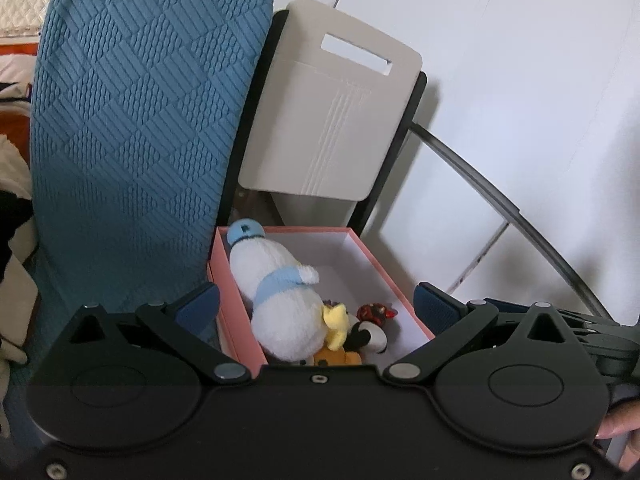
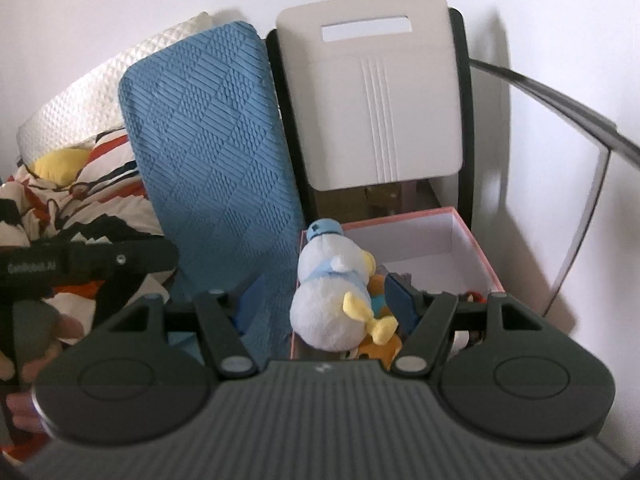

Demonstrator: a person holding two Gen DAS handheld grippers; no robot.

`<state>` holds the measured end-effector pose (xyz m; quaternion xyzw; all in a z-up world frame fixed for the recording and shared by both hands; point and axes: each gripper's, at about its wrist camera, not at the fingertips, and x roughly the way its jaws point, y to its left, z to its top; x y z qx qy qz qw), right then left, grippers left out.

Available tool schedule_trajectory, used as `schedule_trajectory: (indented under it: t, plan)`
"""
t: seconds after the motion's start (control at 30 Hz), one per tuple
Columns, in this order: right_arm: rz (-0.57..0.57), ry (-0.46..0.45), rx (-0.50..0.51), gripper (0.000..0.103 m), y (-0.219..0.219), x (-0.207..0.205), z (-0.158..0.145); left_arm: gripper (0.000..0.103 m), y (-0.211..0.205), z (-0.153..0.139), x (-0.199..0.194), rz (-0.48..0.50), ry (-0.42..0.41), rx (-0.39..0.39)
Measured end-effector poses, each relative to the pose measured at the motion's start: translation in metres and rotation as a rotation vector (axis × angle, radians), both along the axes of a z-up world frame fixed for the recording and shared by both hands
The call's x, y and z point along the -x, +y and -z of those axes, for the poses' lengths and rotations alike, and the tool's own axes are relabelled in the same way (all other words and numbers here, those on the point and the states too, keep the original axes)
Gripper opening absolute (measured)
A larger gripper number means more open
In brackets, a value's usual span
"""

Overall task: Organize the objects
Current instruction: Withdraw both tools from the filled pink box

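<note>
A pink box with a white inside stands on a chair seat. A white plush duck with a blue cap and scarf lies in it, over several small plush toys. My left gripper is open, its blue pads spread to either side of the box, holding nothing. In the right wrist view the duck lies in the same box. My right gripper is open around the duck's body, its pads apart from it.
A blue quilted cushion stands upright left of the box. A beige chair back with a black frame rises behind it. A white wall lies to the right. Patterned bedding and a white pillow lie to the left.
</note>
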<state>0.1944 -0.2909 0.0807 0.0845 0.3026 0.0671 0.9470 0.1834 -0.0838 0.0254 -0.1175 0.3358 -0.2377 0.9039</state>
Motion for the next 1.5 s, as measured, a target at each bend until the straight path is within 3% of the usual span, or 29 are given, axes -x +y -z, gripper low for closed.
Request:
schedule_trajectory:
  t: [0.57,0.9,0.97,1.0,1.03,1.5]
  plan:
    - [0.077,0.088,-0.042,0.068,-0.01,0.027,0.056,0.103,-0.008,0.041,0.015,0.006,0.052,-0.025]
    - [0.122,0.081,-0.036,0.068,-0.02,0.029,0.058,0.103,-0.013,0.048,0.02,-0.03,0.062,-0.044]
    - [0.124,0.079,-0.027,0.082,-0.019,0.027,0.056,0.103,-0.014,0.048,0.02,-0.029,0.061,-0.043]
    - [0.129,0.076,-0.026,0.096,-0.018,0.026,0.056,0.103,-0.014,0.048,0.02,-0.03,0.06,-0.042]
    - [0.133,0.07,-0.026,0.098,-0.018,0.026,0.057,0.103,-0.014,0.048,0.02,-0.034,0.064,-0.042]
    - [0.143,0.088,-0.029,0.103,-0.015,0.022,0.058,0.103,-0.011,0.045,0.023,-0.05,0.061,-0.042]
